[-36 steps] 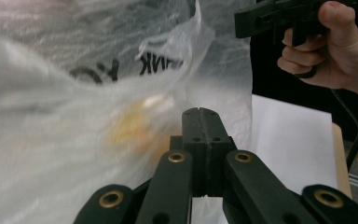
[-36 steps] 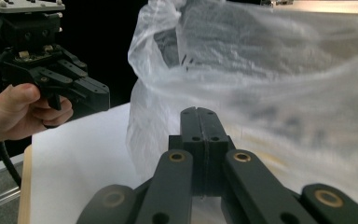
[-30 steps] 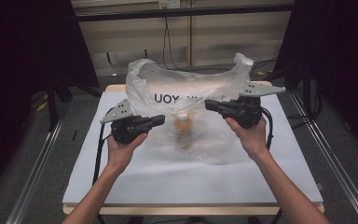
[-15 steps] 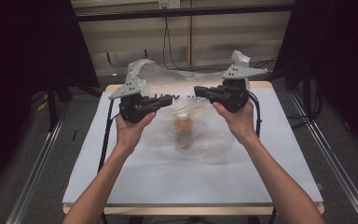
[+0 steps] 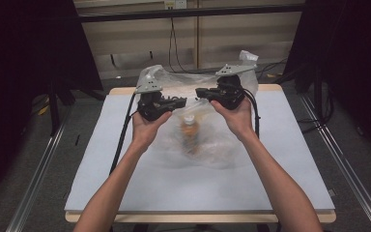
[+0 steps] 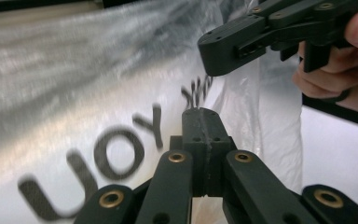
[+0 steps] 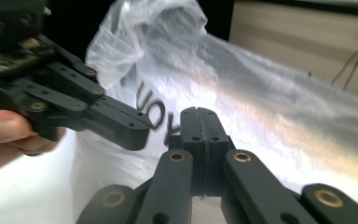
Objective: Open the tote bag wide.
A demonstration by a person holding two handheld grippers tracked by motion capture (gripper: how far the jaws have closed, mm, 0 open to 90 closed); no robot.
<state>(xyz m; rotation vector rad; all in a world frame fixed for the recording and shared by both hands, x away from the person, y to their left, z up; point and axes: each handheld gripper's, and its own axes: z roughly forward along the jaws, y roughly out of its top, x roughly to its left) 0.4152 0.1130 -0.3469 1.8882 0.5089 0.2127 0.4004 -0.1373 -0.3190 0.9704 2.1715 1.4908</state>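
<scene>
A thin see-through plastic bag (image 5: 207, 140) lies in the middle of the white table (image 5: 125, 179), with its top edge lifted up off the far side. Inside it a small bottle (image 5: 189, 131) with a white cap stands or leans; I cannot tell which. The bag looks very light, soft and crinkly, and it could slip or tear, so the best place to hold it is the top edge or the handles. The bottle would make the bottom sag. The left gripper (image 5: 179, 102) has its jaws pressed together on the left part of the bag's top edge. The right gripper (image 5: 201, 92) has its jaws pressed together on the right part. Both grippers are close together above the bottle.
</scene>
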